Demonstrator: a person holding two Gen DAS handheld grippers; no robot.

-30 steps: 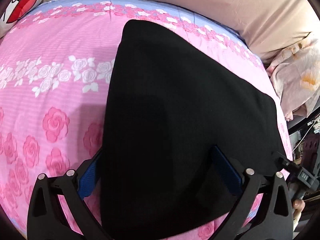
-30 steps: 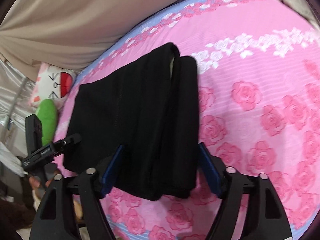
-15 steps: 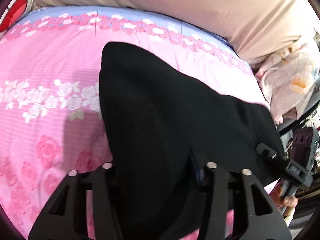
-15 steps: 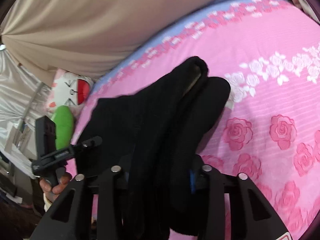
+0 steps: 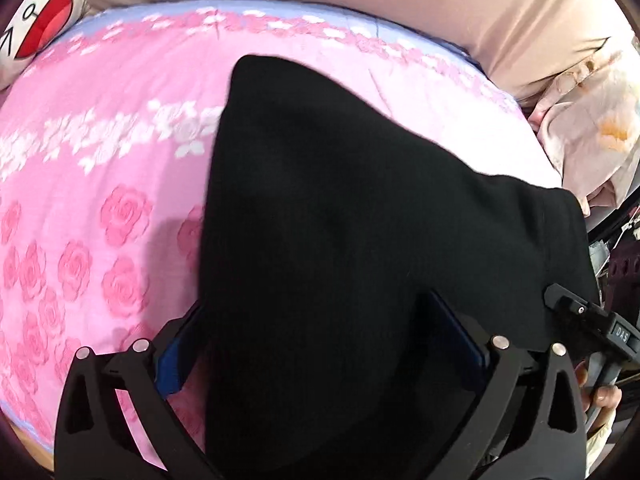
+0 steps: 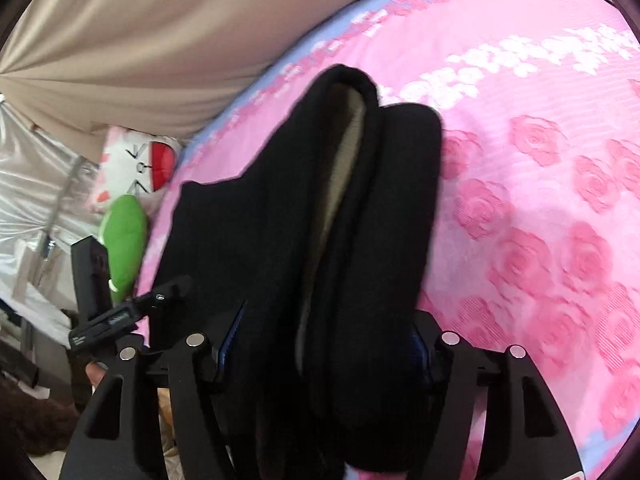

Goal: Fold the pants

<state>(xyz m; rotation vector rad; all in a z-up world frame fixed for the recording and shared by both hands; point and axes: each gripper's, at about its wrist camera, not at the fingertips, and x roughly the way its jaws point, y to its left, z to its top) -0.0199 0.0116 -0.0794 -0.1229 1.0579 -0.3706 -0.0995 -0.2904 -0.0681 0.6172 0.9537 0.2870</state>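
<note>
Black pants (image 5: 340,208) lie folded in a compact stack on the pink rose bedspread (image 5: 100,160). My left gripper (image 5: 320,344) is open, its blue-padded fingers (image 5: 172,364) wide apart on either side of the near edge of the stack. In the right wrist view the pants (image 6: 280,240) show their layered folds with a beige lining. My right gripper (image 6: 324,340) is open too, its fingers straddling the near end of the folds. Each gripper also shows at the edge of the other's view, the right one at the lower right (image 5: 580,316) and the left one at the lower left (image 6: 120,312).
A beige curtain (image 5: 400,0) hangs behind the bed. A white and red plush (image 6: 136,164) and a green toy (image 6: 124,236) lie at the bed's left end. Floral bedding (image 5: 592,128) is bunched at the right end. The bed's near edge (image 5: 24,424) is close.
Half a second ago both grippers were shut on the pants and lifting them. Now both have opened and the pants lie flatter on the bed.
</note>
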